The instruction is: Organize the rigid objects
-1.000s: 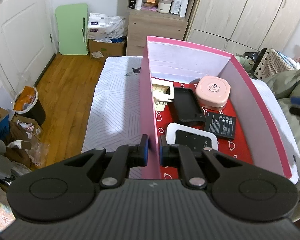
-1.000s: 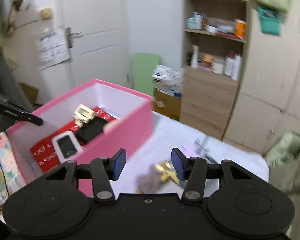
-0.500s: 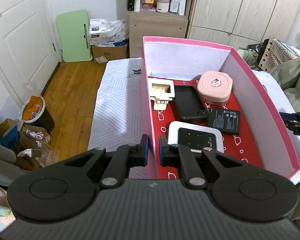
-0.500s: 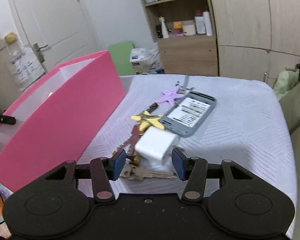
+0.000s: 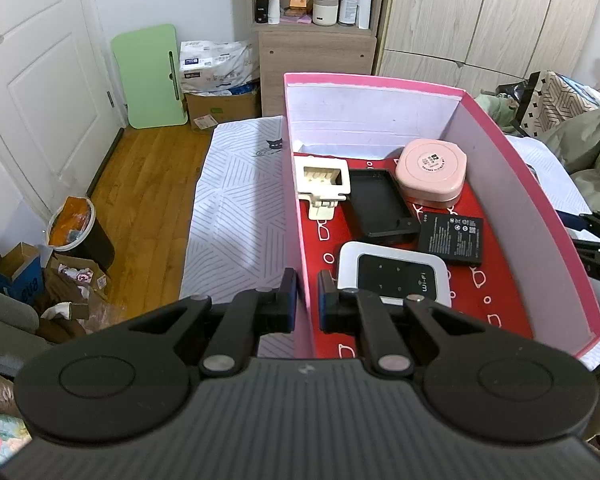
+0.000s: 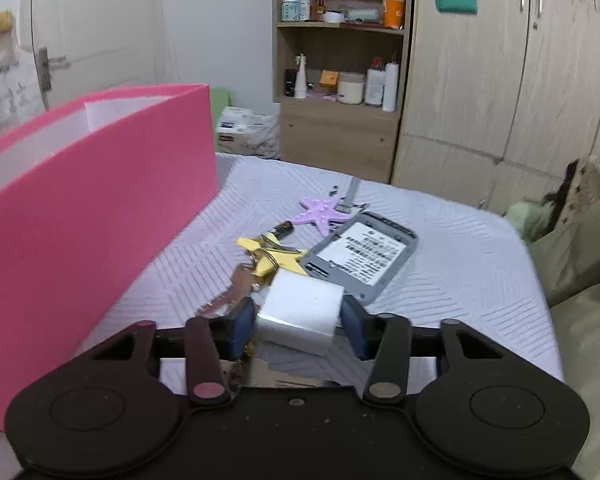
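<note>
My left gripper [image 5: 307,280] is shut on the left wall of the pink box [image 5: 296,208]. Inside the box lie a white wifi router [image 5: 396,276], a black battery [image 5: 451,238], a black tray [image 5: 380,204], a round pink case [image 5: 432,168] and a cream clip [image 5: 322,180]. In the right wrist view my right gripper [image 6: 298,320] is low over the bedspread and its jaws are closing. A white charger block [image 6: 300,312] sits between them, the pads just short of its sides. Keys [image 6: 236,288], a yellow star [image 6: 268,256], a purple star [image 6: 320,210] and a grey device [image 6: 364,256] lie beyond it.
The pink box [image 6: 92,208] stands close on the left of the right gripper. Olive bedding [image 6: 580,264] is heaped at the right edge of the bed. A wooden shelf unit [image 6: 340,80] and wardrobe doors stand behind. Floor clutter and a bin [image 5: 76,228] lie left of the bed.
My right gripper has come down to the bed and its jaws now flank the white charger block, narrower than before. The left gripper keeps its hold on the box wall.
</note>
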The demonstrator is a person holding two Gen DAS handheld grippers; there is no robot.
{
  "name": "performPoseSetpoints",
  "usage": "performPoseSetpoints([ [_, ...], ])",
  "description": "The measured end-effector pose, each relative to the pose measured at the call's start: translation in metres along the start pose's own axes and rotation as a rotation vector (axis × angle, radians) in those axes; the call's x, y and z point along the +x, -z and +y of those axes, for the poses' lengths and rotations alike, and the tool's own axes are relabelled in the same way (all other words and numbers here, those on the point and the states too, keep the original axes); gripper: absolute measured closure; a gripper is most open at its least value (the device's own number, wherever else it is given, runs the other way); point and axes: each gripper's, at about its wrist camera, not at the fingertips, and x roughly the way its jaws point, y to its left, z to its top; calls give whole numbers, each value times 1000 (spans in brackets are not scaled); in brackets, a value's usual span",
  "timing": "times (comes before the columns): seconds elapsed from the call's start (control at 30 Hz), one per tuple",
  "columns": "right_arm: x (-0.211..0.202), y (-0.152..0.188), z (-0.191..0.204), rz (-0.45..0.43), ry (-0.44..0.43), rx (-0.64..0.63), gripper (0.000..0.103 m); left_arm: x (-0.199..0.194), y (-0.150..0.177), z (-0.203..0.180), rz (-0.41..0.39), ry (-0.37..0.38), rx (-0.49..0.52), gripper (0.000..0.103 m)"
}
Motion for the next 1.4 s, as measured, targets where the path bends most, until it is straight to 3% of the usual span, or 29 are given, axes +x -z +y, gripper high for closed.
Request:
performPoseSetpoints([
  [0.17,-3,0,-3,-1,-10,9,53,1,0,0,4,1,-5,94],
  [0.6,-29,-9,-14,-16,-147,124,53,1,0,0,6,4,-4,94],
  [0.93,-67,-36,-6,-109,-293,127,53,1,-1,3,0,21,-24,94],
  [1.07,-81,-54,9,-157,-378,87,53,1,-1,5,1,32,-36,94],
  [1.2,-87,-77,32,-144,-524,16,53,1,-1,5,-6,30,-34,94],
  [1.4,-61,-107,86,21,-711,-82,53,1,1,8,-13,45,-49,94],
])
